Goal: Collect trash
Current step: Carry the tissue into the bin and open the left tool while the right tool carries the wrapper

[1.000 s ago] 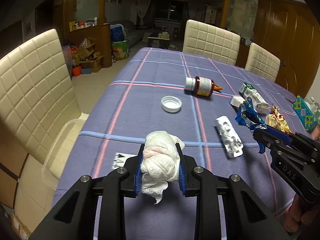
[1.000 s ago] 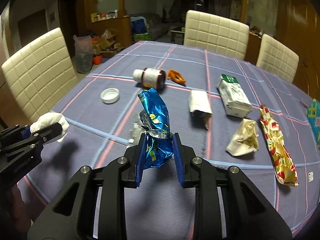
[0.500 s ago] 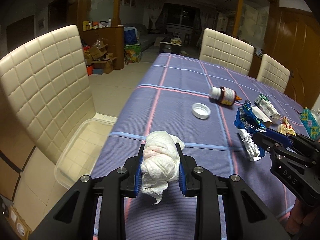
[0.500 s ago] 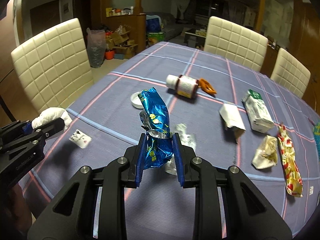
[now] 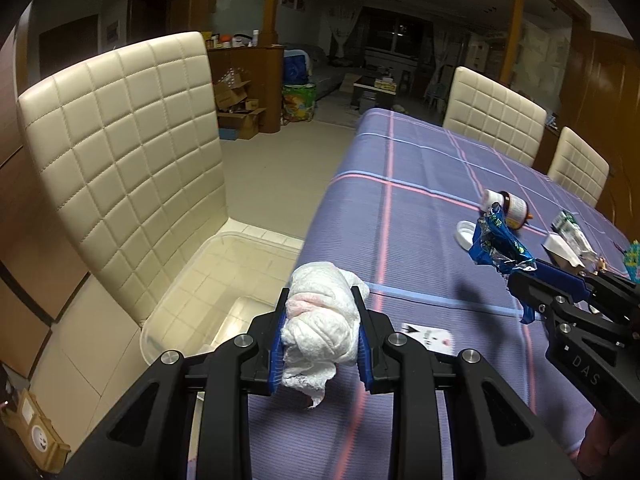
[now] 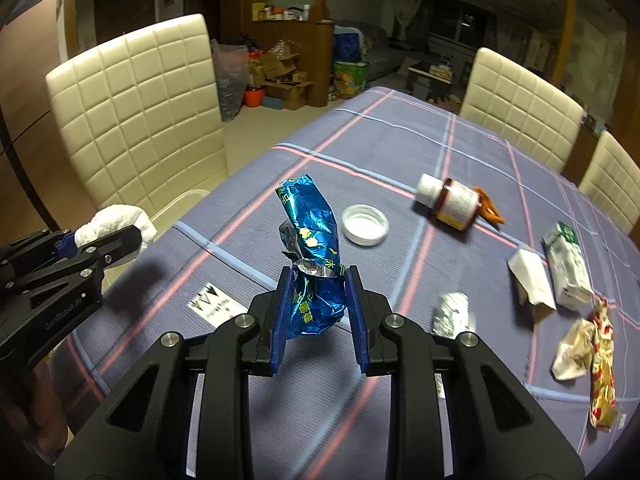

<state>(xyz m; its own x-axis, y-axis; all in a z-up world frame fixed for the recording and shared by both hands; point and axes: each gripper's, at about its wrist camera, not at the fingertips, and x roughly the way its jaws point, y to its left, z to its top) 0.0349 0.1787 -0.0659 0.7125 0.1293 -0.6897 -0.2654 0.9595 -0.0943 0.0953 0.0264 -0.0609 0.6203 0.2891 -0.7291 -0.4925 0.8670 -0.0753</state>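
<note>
Swung leftward since a second ago, my left gripper (image 5: 320,336) clamps the tissue wad (image 5: 322,330) at the table edge, the clear bin (image 5: 176,304) on the chair just ahead-left and below, nearer than my right gripper (image 6: 318,312) pinching the blue wrapper (image 6: 312,248).

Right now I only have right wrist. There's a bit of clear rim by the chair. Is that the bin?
Observer: Yes. A clear bin sits on the seat of the chair beside the table, with its top open.
Operator: Left's grip on the tissue?
Observer: The left gripper is shut on the tissue wad. Both blue pads press it and a tail hangs below.
Operator: Is it over the bin?
Observer: Not yet. The wad is above the table's edge, and the bin lies to its left.
</note>
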